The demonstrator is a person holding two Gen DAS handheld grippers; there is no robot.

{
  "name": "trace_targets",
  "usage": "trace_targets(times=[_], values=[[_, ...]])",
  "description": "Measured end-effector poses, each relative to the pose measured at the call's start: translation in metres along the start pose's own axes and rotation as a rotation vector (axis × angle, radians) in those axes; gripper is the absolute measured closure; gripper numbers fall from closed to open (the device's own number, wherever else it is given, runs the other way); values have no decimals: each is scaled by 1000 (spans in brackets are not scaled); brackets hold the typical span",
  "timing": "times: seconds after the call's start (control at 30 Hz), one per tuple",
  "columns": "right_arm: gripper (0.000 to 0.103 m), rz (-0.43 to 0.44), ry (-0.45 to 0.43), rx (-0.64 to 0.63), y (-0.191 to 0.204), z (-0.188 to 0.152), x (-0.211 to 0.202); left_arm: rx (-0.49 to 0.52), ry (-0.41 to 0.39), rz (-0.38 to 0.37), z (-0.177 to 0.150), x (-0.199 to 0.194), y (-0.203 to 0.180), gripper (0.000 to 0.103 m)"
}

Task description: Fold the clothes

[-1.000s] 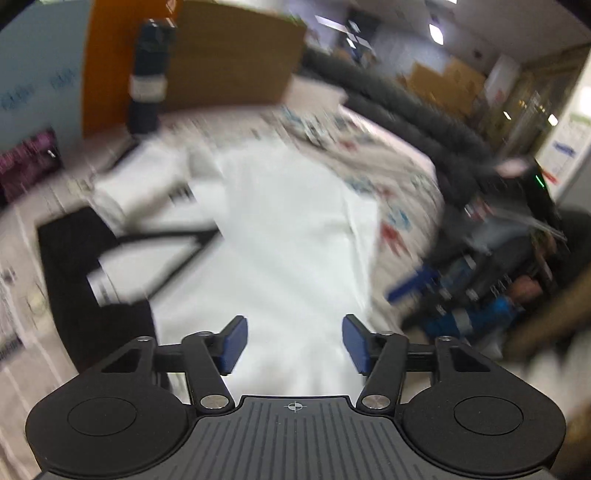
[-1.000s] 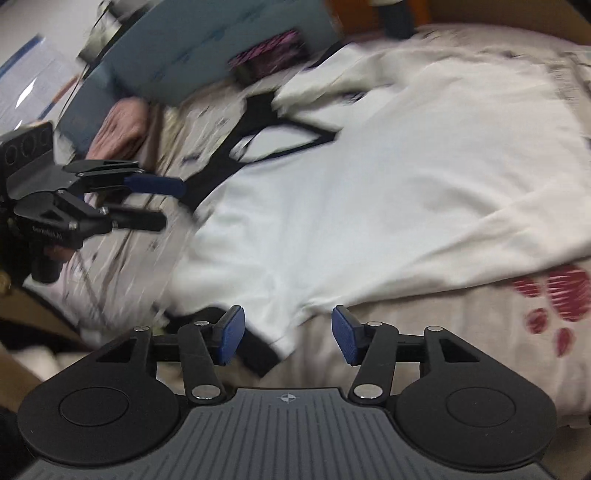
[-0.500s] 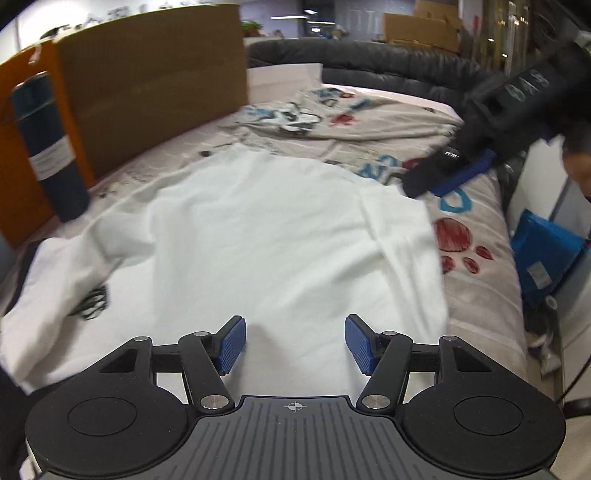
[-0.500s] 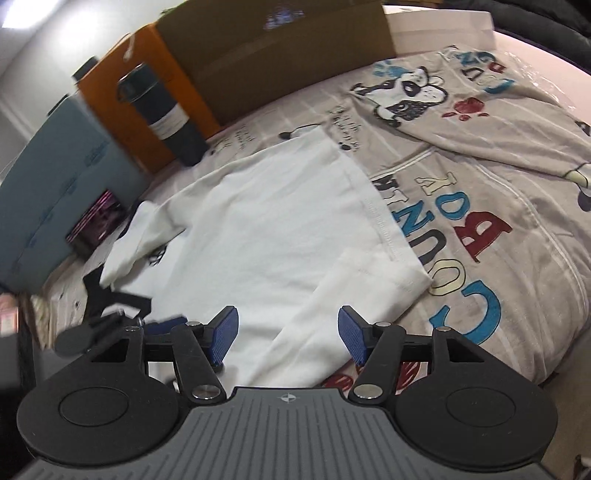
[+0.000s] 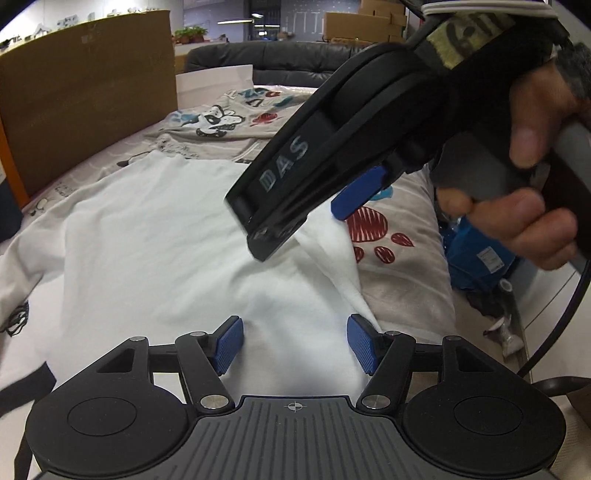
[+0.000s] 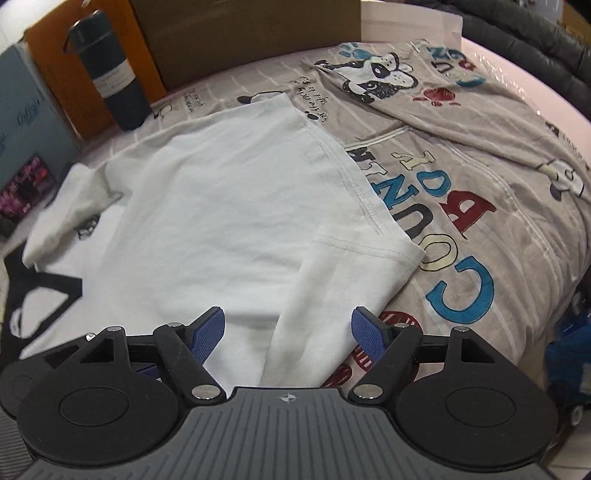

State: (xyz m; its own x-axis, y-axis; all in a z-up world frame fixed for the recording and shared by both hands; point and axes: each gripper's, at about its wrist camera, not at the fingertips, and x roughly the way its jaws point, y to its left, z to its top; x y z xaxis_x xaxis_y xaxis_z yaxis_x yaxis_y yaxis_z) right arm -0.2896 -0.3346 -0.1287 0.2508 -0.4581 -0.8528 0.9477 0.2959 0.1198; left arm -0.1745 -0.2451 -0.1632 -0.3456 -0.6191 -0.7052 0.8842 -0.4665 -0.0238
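1. White shirt (image 6: 229,206) lies flat on the printed sheet (image 6: 461,192); hem and one sleeve (image 6: 354,266) toward the bed's near edge, bare sheet beyond.
2. Left gripper (image 5: 293,341) spread above the shirt; right gripper (image 6: 286,330) spread over the sleeve, apparently not touching.
3. One dark bottle (image 6: 110,70), one cardboard panel (image 6: 240,33) behind.

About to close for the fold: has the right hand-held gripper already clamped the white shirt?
No: the right hand-held gripper has its jaws apart, with the white shirt lying loose between them.
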Motion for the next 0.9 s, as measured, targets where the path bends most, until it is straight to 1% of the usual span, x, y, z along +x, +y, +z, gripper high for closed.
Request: trace_targets(times=[0.07, 0.17, 0.2, 0.23, 0.27, 0.37, 0.43, 0.57, 0.63, 0.7, 0.77, 0.83, 0.9], values=[[29, -53, -15, -28, 2, -5, 1, -3, -1, -7, 0, 0, 1, 40], [35, -131, -37, -69, 6, -13, 1, -3, 0, -17, 0, -1, 1, 40], [41, -158, -44, -83, 7, -16, 2, 0, -1, -19, 0, -1, 1, 40], [49, -184, -51, -69, 2, -17, 0, 1, -2, -21, 0, -2, 1, 40], [51, -210, -57, -54, -3, -18, -2, 3, -3, -24, 0, -2, 0, 39], [52, -272, -65, 30, -24, -22, -9, 9, -7, -35, -1, -5, -1, 39], [52, -336, -72, 78, -38, -26, -13, 10, -11, -37, -1, -6, -2, 39], [51, -297, -99, 232, -67, -29, -23, 5, -21, -42, -1, -10, -4, 39], [44, -198, -119, 355, -79, -31, -28, -8, -29, -47, -1, -13, -3, 38], [41, -202, -124, 375, -78, -28, -27, -27, -41, -60, -1, -18, -3, 35], [42, -210, -129, 391, -78, -25, -26, -50, -63, -66, -1, -26, -3, 34], [41, -209, -179, 322, -71, -16, -31, -95, -90, -67, 0, -36, 2, 34], [39, -209, -230, 249, -64, -7, -36, -150, -116, -48, 1, -47, 12, 34]])
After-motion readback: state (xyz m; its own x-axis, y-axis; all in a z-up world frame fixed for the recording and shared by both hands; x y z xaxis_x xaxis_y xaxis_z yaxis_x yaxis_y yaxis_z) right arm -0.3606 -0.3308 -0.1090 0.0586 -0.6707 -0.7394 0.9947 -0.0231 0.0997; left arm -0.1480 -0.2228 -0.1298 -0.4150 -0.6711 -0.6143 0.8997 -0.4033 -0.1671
